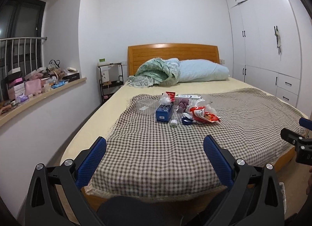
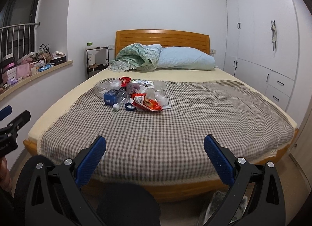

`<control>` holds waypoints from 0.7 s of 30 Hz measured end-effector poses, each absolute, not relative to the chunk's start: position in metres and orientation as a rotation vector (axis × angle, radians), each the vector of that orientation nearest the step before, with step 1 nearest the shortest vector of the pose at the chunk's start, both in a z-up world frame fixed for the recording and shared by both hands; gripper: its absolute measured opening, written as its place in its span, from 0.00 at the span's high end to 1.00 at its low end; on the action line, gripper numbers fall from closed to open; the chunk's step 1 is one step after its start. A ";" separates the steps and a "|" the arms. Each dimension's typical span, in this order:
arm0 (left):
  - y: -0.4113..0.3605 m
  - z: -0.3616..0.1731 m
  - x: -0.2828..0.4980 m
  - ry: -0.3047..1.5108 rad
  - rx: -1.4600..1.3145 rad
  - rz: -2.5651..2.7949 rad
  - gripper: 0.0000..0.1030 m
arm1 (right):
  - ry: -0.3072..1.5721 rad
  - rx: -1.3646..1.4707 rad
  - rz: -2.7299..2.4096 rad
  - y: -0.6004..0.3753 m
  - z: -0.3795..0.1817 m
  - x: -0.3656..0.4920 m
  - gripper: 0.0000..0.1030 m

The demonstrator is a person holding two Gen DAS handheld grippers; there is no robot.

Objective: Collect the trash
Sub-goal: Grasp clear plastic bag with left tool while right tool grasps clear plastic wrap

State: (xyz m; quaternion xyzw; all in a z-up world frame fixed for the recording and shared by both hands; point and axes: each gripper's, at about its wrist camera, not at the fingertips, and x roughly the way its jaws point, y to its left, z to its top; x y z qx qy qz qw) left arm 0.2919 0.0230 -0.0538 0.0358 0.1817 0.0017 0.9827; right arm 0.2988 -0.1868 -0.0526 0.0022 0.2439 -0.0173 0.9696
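Trash [image 1: 181, 109] is lying heaped on the checked blanket [image 1: 156, 148] mid-bed, well ahead of both tools. Starting at the left, the left gripper [image 1: 155, 149] is hovering over the bed's foot, jaws spread wide and holding nothing; the pile is sitting ahead and slightly right of it. The blue box [image 1: 164, 112] is pointing its long axis toward the foot, and the red wrapper [image 1: 203, 115] is sprawling beside it. Further right, the right gripper [image 2: 155, 149] is likewise gaping and empty, the heap [image 2: 136, 95] falling ahead-left. Neither looks clearly nearer. Only the right view is showing the crushed clear bottle [image 2: 120, 97] leaning along the box.
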 end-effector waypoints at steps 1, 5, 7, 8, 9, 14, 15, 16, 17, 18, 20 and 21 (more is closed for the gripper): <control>0.024 -0.054 0.302 0.369 0.075 -0.001 0.07 | 0.501 0.003 -0.033 -0.186 -0.053 0.308 0.07; 0.029 -0.060 0.351 0.402 0.074 -0.028 0.07 | 0.523 0.020 -0.007 -0.188 -0.058 0.348 0.07; 0.031 -0.062 0.375 0.423 0.061 -0.046 0.07 | 0.546 0.076 0.063 -0.191 -0.064 0.373 0.07; 0.034 -0.064 0.393 0.437 0.046 -0.067 0.07 | 0.588 0.110 0.122 -0.193 -0.069 0.388 0.07; 0.036 -0.066 0.409 0.452 0.034 -0.082 0.07 | 0.611 0.121 0.130 -0.194 -0.072 0.399 0.07; 0.044 -0.074 0.490 0.514 -0.014 -0.152 0.11 | 0.620 0.026 0.085 -0.191 -0.083 0.451 0.07; 0.045 -0.076 0.504 0.522 -0.023 -0.168 0.14 | 0.619 0.023 0.086 -0.192 -0.085 0.458 0.07; 0.045 -0.078 0.518 0.533 -0.028 -0.178 0.15 | 0.629 0.020 0.089 -0.193 -0.088 0.471 0.07; 0.044 -0.081 0.541 0.553 -0.030 -0.193 0.16 | 0.634 0.016 0.090 -0.194 -0.090 0.480 0.07; 0.042 -0.083 0.555 0.563 -0.026 -0.204 0.17 | 0.640 0.005 0.087 -0.196 -0.094 0.493 0.07; 0.035 -0.088 0.587 0.585 -0.003 -0.234 0.17 | 0.637 -0.022 0.089 -0.197 -0.099 0.513 0.07; 0.031 -0.090 0.601 0.593 0.007 -0.248 0.17 | 0.639 -0.035 0.089 -0.198 -0.102 0.524 0.07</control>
